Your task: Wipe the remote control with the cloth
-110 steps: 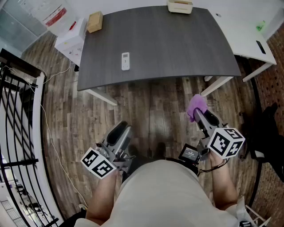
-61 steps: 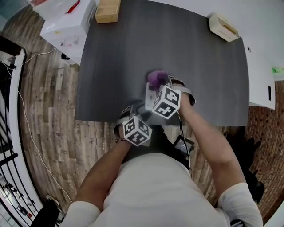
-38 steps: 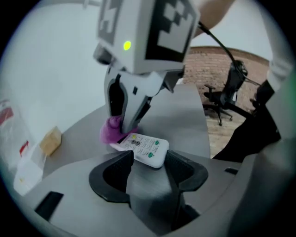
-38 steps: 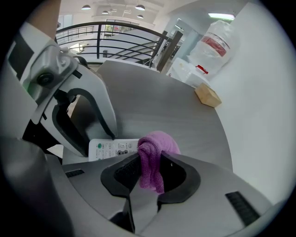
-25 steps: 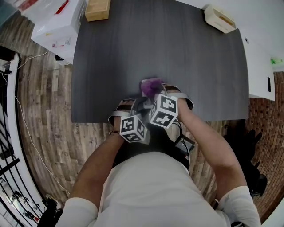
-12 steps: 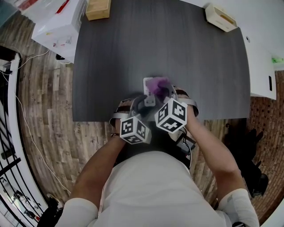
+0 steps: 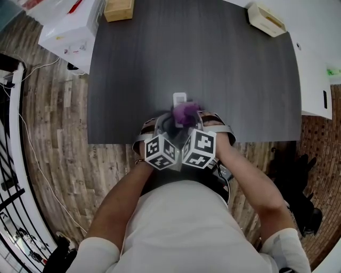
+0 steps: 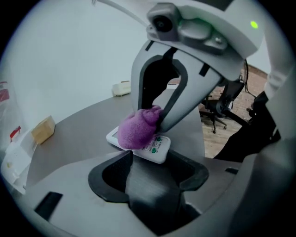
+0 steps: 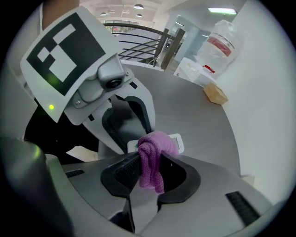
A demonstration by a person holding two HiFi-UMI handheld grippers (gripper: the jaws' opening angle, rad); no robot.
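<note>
At the middle of the table's point(image 7: 240, 69) near edge, the left gripper point(image 8: 155, 159) stands with its jaws well apart. They have just been opening, and they grip nothing. The near end of the remote point(image 8: 155, 147) lies at their mouth, with neither pad pressing on it as far as I can see.

Just beside it, the right gripper point(image 9: 152, 163) has its jaws closed on a fold of the purple cloth point(image 9: 155, 148). The bunched end of the cloth rests on top of the remote.

The remote lies flat just inside the near edge, its length running towards the far edge.

I judge the remote to be light, stiff and smooth, so it is likely to skate on the tabletop under a wipe. It is best pinned by its two long sides at the near end, clear of the buttons. The cloth is soft and limp. A pinch on a thick fold should hold it, though it will drag and bunch.

A wooden block point(image 7: 118, 9) sits by the far left corner and a small tray point(image 7: 266, 20) by the far right.
</note>
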